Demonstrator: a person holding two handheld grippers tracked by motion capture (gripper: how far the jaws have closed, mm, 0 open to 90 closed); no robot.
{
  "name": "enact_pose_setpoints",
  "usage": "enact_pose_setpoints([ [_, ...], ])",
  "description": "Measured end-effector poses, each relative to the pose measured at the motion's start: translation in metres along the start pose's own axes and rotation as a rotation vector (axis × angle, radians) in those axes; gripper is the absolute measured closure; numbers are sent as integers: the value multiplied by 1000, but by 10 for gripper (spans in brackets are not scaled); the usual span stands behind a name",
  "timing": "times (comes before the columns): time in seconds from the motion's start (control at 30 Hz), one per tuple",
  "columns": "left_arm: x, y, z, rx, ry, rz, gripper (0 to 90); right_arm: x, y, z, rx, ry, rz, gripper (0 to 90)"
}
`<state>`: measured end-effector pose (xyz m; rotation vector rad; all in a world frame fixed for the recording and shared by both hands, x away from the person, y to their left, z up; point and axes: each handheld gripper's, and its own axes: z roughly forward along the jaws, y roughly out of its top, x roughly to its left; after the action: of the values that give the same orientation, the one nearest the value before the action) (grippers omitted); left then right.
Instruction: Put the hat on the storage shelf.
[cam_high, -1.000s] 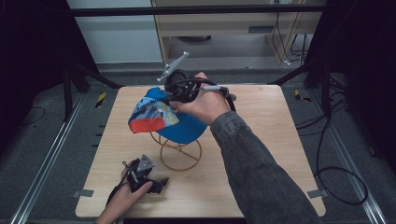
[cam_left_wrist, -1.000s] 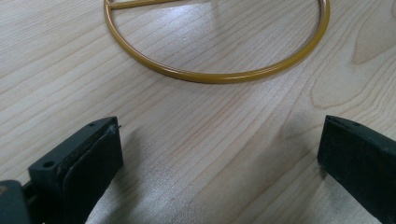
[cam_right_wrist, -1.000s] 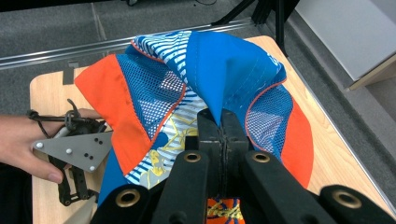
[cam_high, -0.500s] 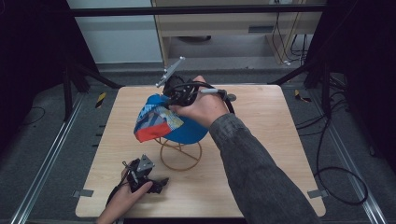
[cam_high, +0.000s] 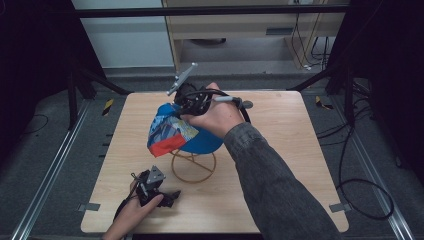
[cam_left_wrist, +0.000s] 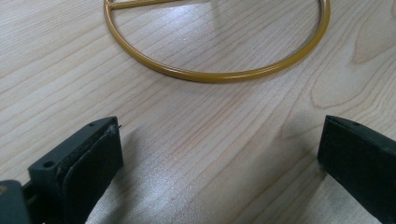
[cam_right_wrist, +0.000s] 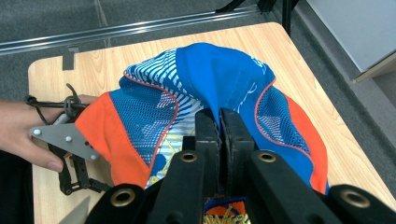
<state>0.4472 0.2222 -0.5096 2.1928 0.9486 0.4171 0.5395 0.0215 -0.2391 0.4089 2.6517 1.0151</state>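
A blue, orange and white patterned cap (cam_high: 175, 132) hangs over a gold wire stand (cam_high: 192, 165) at the middle of the table. My right gripper (cam_high: 186, 106) is shut on the cap's fabric at its far top edge; in the right gripper view the jaws pinch a blue fold of the cap (cam_right_wrist: 215, 88). Near the front left of the table my left gripper (cam_high: 165, 196) rests low and open, with nothing between its jaws. In the left gripper view the stand's round gold base ring (cam_left_wrist: 210, 74) lies on the wood just ahead of that gripper (cam_left_wrist: 219, 149).
The wooden table (cam_high: 280, 150) stands between metal rails on a grey floor. A wooden cabinet (cam_high: 250, 30) with cables is behind it. Bare wood lies to the right of the stand.
My right gripper has carried the cap down and toward the near side, and the cap now droops lower over the stand. The left gripper has stayed where it was.
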Motion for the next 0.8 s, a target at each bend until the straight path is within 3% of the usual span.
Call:
enact_pose_setpoints([
  [0.8,0,0,0,0,0,1,0,3,-5,-7,-36,-20,29,601],
])
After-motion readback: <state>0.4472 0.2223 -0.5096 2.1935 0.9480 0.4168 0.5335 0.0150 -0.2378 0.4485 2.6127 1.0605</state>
